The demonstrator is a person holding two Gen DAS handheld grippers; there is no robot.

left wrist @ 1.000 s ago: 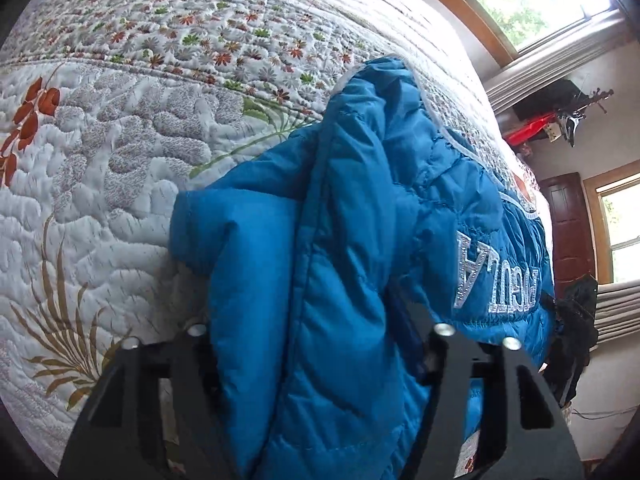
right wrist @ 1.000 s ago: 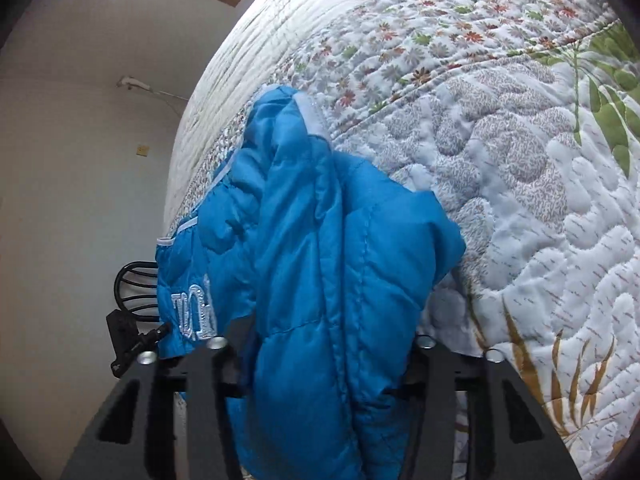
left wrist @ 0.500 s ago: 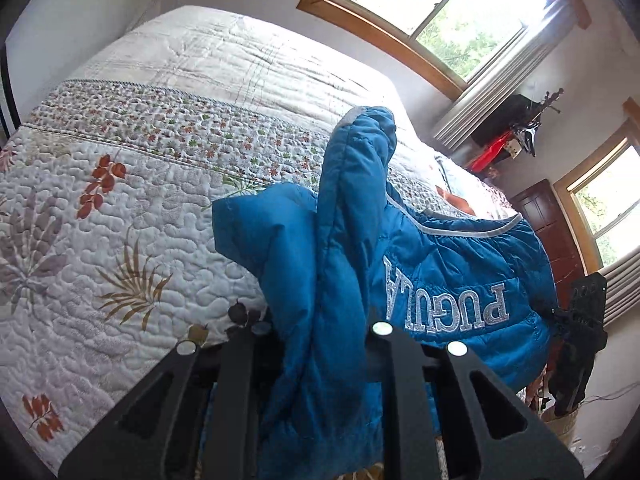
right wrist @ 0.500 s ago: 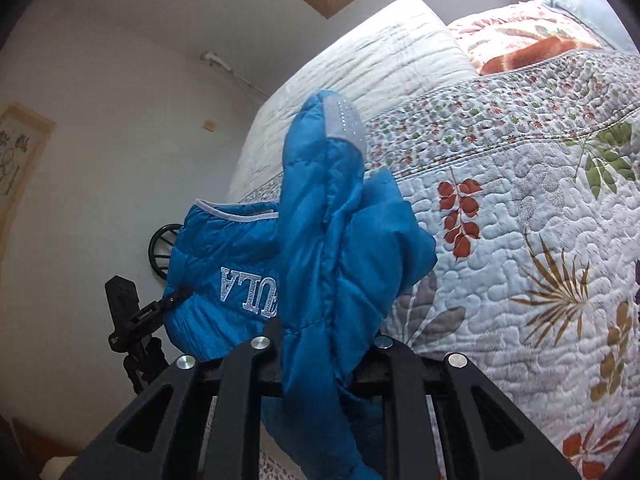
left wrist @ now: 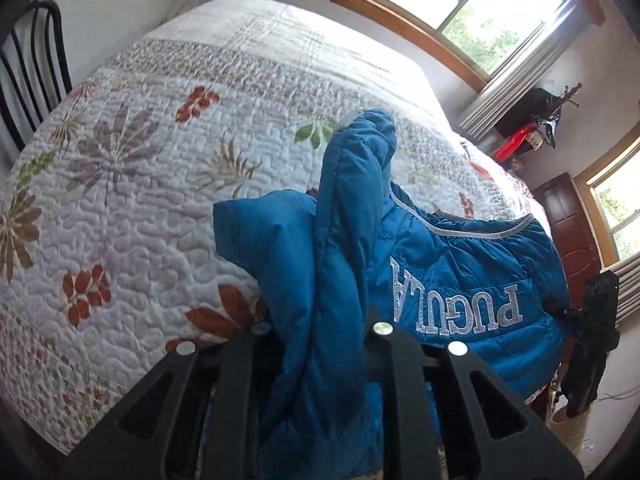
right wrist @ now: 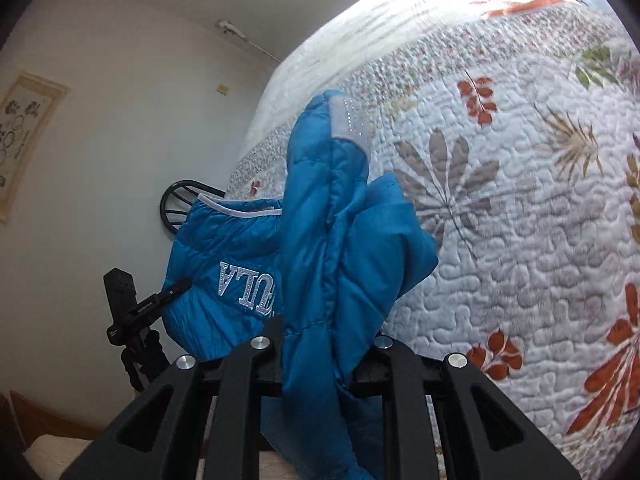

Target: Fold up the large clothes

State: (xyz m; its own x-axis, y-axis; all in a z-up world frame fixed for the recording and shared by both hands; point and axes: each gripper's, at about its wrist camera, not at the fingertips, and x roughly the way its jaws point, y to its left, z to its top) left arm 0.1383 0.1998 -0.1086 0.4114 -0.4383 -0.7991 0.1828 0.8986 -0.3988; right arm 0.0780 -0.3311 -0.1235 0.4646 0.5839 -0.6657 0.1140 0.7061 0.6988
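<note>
A blue puffer jacket (left wrist: 460, 280) with silver letters hangs between my two grippers, above the quilted bed (left wrist: 160, 160). My left gripper (left wrist: 320, 332) is shut on a thick fold of the jacket, a sleeve (left wrist: 352, 184) standing up ahead of it. My right gripper (right wrist: 324, 344) is shut on the jacket (right wrist: 332, 248) at its other side, a grey-cuffed sleeve (right wrist: 344, 124) rising in front. The jacket's back with the lettering (right wrist: 244, 288) sags between the grippers. The other gripper shows at the jacket's far edge in each view.
The flowered quilt (right wrist: 520, 200) covers the bed. A black metal chair (left wrist: 28, 64) stands at the bed's left. Windows (left wrist: 472, 12), a dark door (left wrist: 568, 232) and red items (left wrist: 520, 140) are beyond. A framed picture (right wrist: 20, 132) hangs on the white wall.
Both grippers have lifted and pulled back from the bed with the jacket held. The jacket has risen off the quilt and its lettered back now hangs spread between them.
</note>
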